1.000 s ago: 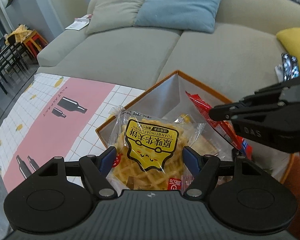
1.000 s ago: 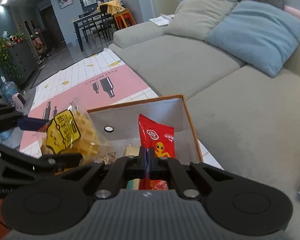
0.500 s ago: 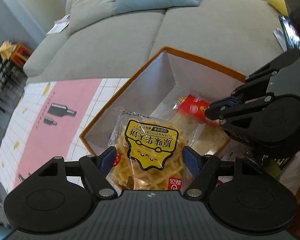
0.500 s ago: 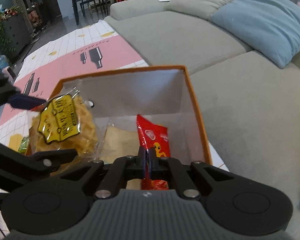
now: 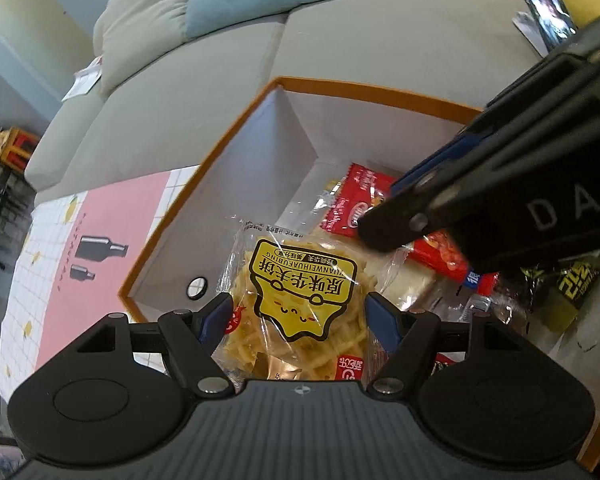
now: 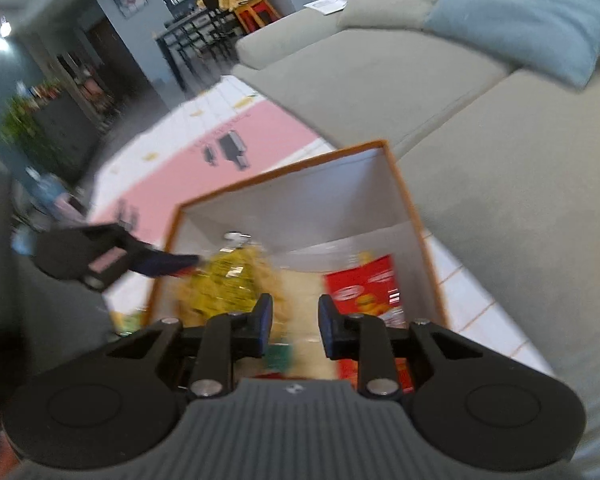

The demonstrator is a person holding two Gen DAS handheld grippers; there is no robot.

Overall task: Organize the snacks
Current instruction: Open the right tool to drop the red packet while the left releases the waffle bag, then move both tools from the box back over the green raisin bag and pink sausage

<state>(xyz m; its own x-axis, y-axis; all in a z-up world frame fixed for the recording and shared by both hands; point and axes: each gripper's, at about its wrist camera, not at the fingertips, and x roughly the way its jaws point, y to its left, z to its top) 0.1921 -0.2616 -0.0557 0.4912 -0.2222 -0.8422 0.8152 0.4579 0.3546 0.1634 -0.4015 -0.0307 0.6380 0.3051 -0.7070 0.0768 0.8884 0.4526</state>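
Note:
My left gripper (image 5: 298,312) is shut on a clear waffle packet with a yellow label (image 5: 304,284) and holds it over the near left part of an orange-rimmed white box (image 5: 204,172). A red snack packet (image 5: 356,200) lies inside the box on a bread packet (image 5: 412,280). My right gripper (image 6: 294,320) is open and empty above the box (image 6: 400,184), with the red packet (image 6: 364,284) just right of it. The waffle packet (image 6: 228,280) shows blurred at left in the right wrist view.
A grey sofa (image 5: 204,112) with blue and beige cushions stands behind the box. A pink and white tablecloth (image 5: 100,220) lies left of it. Green and black snack packets (image 5: 572,280) lie at the right. A phone (image 5: 548,12) rests on the sofa.
My right gripper has opened and let go of the red packet, which now lies in the box. Both grippers have moved lower over the box. The left keeps its hold on the waffle packet.

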